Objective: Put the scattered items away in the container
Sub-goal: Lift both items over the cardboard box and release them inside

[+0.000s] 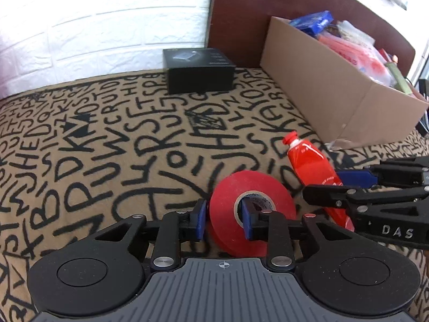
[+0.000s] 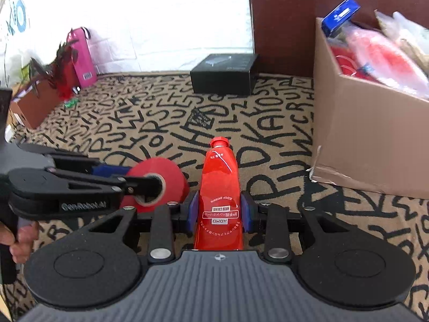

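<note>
Left gripper clamps red tape roll through wall: one blue pad outside, other inside core. Right gripper grips red tube at lower body, cap pointing away. Roll and tube side by side over lettered tan cloth. Tube glossy, roll matte. Cardboard box well beyond, stuffed with packets. Black carton at far edge.

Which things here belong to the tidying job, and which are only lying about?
For the job:
- red tape roll, gripped by the left gripper
- red tube, gripped by the right gripper
- cardboard box, already holding packets

Lying about:
- black box on the patterned cloth
- pink bag
- potted plant
</note>
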The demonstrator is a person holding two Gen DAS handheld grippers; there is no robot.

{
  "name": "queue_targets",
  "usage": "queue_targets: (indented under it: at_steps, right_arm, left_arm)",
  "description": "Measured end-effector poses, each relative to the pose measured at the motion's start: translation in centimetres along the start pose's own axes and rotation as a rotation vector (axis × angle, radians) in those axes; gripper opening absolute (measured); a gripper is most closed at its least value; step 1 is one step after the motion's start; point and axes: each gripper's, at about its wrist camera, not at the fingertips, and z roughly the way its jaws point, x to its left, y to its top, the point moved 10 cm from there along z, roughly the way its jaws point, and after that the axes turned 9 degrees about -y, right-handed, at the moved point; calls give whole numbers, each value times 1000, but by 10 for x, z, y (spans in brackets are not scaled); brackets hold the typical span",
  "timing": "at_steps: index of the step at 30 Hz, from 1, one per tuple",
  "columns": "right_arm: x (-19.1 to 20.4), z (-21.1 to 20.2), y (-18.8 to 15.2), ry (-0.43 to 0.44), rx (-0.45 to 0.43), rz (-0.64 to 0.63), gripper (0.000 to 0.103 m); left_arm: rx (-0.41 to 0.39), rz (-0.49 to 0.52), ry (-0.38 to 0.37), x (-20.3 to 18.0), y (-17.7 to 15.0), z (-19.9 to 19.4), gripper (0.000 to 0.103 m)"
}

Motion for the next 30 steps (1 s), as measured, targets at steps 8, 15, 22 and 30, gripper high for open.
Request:
queue_targets:
  at_steps: [8, 15, 22, 30]
  right_arm:
    - [-22, -52, 7, 4, -99, 34, 37]
    - [-70, -100, 35, -33, -211, 93, 37]
    - [-143, -128, 75, -146, -300, 155, 37]
    - [-208, -112, 114, -215, -332, 255, 37]
  left_arm:
    - [-51, 57, -78, -48, 24, -21, 25]
    - [-109, 92, -153, -100, 70, -28, 25]
    - [-161, 143, -196, -155, 138, -19, 26]
    - [-156, 138, -205, -187, 218, 20, 26]
